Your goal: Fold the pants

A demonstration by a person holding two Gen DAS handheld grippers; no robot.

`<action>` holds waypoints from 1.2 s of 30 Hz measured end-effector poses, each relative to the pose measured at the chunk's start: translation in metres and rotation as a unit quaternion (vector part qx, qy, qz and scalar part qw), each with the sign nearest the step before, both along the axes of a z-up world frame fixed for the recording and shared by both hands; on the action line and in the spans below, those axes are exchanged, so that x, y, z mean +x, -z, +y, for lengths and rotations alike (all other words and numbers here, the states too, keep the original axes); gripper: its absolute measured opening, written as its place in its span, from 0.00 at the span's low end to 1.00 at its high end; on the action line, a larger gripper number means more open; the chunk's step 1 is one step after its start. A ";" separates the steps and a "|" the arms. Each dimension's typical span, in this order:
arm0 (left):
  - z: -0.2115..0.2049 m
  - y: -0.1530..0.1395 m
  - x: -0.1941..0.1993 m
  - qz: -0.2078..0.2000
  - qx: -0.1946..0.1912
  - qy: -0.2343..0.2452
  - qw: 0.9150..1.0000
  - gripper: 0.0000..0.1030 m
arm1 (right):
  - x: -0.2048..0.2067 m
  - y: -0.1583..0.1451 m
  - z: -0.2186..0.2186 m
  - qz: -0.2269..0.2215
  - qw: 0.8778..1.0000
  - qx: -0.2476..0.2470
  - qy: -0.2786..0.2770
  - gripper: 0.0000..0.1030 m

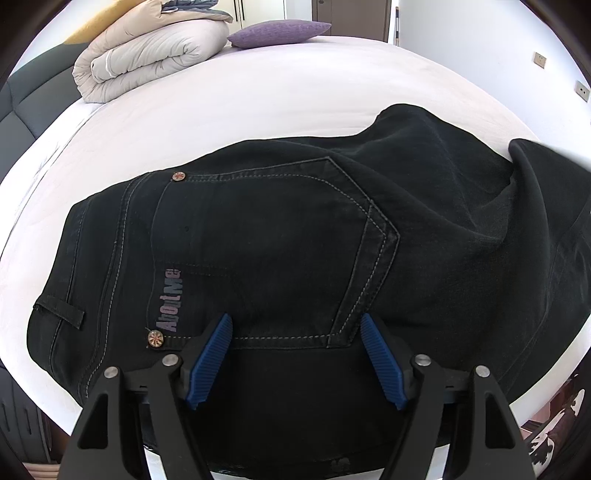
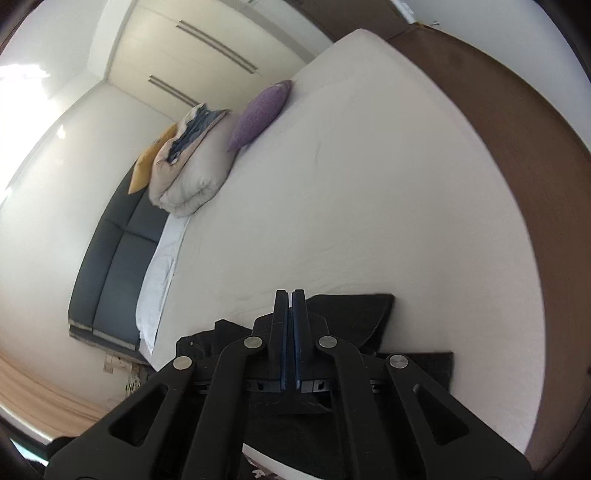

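The white bed fills both views, its sheet smooth and matte, and the black pants lie on its near part, made of dark denim with pale stitching, a back pocket with a pointed edge and two small metal rivets. At the far left end rests a folded beige duvet, soft and thick, with a purple cushion beside it. The left gripper stands wide, its blue ribbed pads low over the pocket area with cloth between them, but they do not press on it. The right gripper has its fingers shut together, pad against pad; if a thin edge of cloth sits between them I cannot tell. Only the right view shows the brown floor, the grey headboard and the wardrobe doors; only the left view shows the pocket and the printed letters
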State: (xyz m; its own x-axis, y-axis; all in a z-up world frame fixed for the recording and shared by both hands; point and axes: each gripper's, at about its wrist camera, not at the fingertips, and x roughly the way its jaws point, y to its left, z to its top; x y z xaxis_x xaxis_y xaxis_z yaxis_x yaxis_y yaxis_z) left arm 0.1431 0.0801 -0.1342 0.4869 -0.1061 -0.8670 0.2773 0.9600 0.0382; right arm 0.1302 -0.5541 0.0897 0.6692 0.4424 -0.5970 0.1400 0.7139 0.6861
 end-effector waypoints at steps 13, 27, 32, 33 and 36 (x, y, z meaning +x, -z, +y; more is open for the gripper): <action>-0.003 -0.002 -0.002 -0.003 0.001 -0.002 1.000 0.73 | -0.153 0.050 0.058 -0.132 0.987 -0.044 0.085 1.00; -0.004 0.001 -0.005 -0.011 -0.002 -0.008 1.000 0.73 | -0.133 0.151 0.084 0.008 0.981 0.145 0.130 0.87; -0.004 0.002 -0.006 -0.012 -0.003 -0.008 1.000 0.73 | -0.123 0.157 0.089 -0.005 0.976 0.154 0.157 0.86; -0.004 0.002 -0.007 -0.013 -0.003 -0.008 1.000 0.73 | -0.121 0.158 0.090 -0.007 0.974 0.158 0.164 0.84; -0.003 0.001 -0.007 -0.013 -0.004 -0.008 1.000 0.73 | -0.114 0.163 0.094 -0.001 0.970 0.159 0.185 0.79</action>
State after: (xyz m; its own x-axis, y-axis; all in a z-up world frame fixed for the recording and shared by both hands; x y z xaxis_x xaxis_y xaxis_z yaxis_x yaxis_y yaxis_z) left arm 0.1362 0.0767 -0.1351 0.5107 -0.1044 -0.8534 0.2607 0.9647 0.0380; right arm 0.0163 -0.4601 -0.0729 0.8185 0.3332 -0.4681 0.3441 0.3682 0.8637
